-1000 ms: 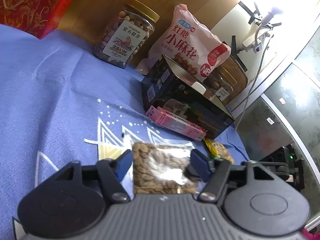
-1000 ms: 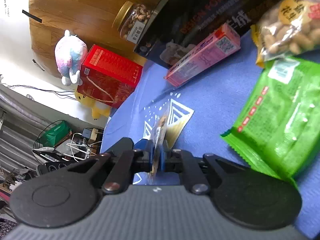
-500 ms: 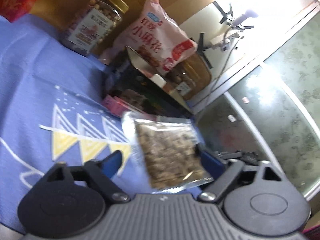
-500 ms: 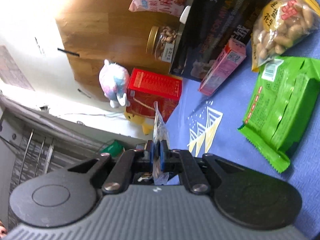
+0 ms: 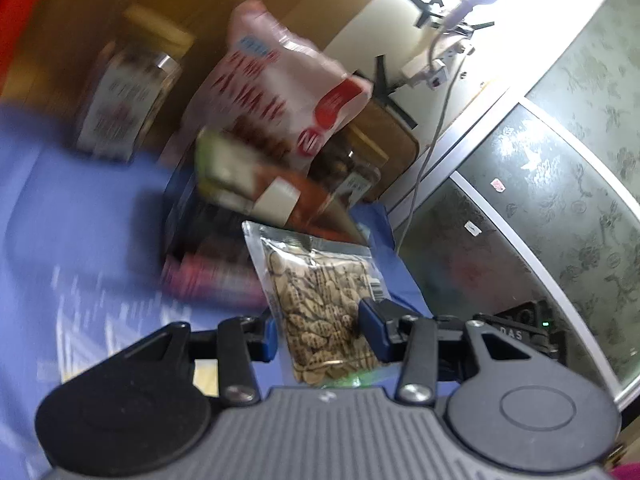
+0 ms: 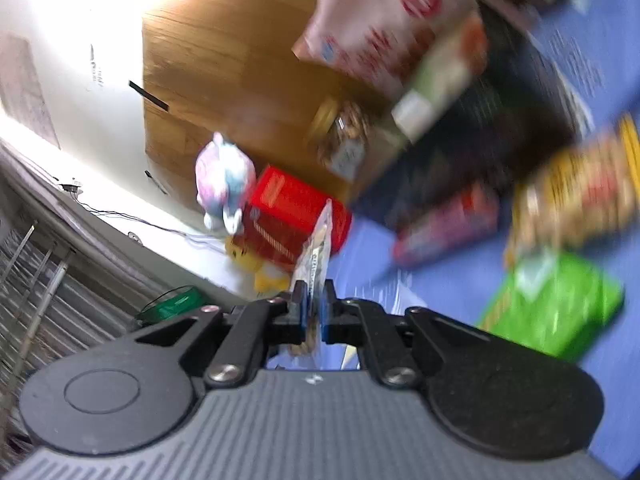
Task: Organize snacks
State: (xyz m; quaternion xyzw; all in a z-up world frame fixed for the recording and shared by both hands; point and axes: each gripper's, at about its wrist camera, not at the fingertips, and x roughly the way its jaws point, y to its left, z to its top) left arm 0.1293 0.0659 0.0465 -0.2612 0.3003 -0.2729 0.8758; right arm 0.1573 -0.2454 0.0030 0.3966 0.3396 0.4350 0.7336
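Right gripper (image 6: 314,310) is clenched on the edge of the clear packet of nuts (image 5: 320,304), holding it up in the air in front of the dark box (image 5: 192,232), with the left gripper (image 5: 318,334) spread open either side of it, fingers not clearly touching. Looks a light, crinkly, slippery little bag, so the flat sealed edge is the safest spot to pinch, not the lumpy middle

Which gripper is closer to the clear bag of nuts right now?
Right. The right gripper is clamped on the edge of the clear bag of nuts, holding it up. The left gripper is open, its fingers either side of the bag; contact cannot be told.
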